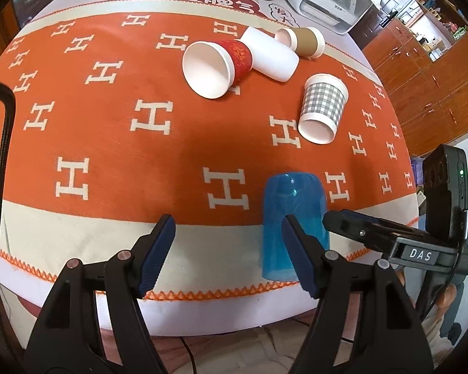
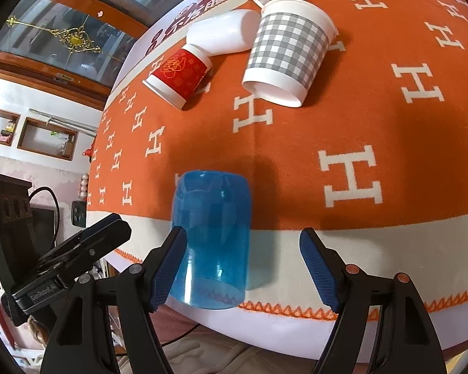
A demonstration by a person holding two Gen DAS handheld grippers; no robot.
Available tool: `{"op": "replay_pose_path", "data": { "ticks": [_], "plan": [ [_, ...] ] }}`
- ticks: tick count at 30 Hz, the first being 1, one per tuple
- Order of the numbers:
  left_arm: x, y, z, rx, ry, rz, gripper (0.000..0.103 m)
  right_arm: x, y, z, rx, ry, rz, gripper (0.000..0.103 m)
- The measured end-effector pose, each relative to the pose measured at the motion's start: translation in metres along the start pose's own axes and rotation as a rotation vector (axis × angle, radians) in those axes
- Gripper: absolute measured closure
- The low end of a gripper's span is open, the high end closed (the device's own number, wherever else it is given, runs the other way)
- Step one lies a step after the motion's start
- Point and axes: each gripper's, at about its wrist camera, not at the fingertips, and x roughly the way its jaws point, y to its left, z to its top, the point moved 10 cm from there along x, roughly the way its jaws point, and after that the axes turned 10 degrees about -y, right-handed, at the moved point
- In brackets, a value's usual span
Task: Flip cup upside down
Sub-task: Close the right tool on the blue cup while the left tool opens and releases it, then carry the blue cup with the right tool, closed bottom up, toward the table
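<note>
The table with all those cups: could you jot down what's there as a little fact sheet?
surface: orange cloth with white H pattern
nearest cup: translucent blue plastic cup, standing mouth down near the table's front edge
lying on their sides: grey checked paper cup, red paper cup with gold pattern, plain white cup, brown-sleeved paper cup
left gripper: open, holding nothing, blue cup to its right
right gripper: open, blue cup by its left finger; contact unclear
</note>
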Motion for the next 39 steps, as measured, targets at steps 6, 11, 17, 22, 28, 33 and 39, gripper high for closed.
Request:
{"op": "replay_pose_path", "data": {
  "ticks": [6,11,17,22,28,33,39],
  "plan": [
    [-0.005,0.002,0.006,0.039,-0.044,-0.010,0.035,0.002,0.005,0.003,-0.014,0.024,0.007,0.026],
    [-0.002,0.005,0.005,0.098,-0.057,-0.009,0.040,0.012,0.017,0.000,-0.045,0.093,0.038,0.026],
    [0.015,0.013,-0.007,0.084,-0.003,-0.039,0.054,0.033,0.025,-0.002,-0.057,0.188,0.055,0.026],
    [0.022,0.022,-0.012,0.061,0.021,-0.037,0.054,0.052,0.029,-0.004,-0.041,0.258,0.085,0.033],
    [0.027,0.030,-0.011,0.041,0.021,-0.025,0.054,0.050,0.031,-0.007,-0.045,0.247,0.105,0.035],
    [0.023,0.032,-0.001,0.031,-0.035,0.008,0.054,0.030,0.038,0.007,-0.117,0.118,0.092,0.035],
    [0.011,0.030,0.023,0.022,-0.195,0.092,0.054,0.009,0.053,0.034,-0.283,-0.169,0.000,0.035]
  ]
}}
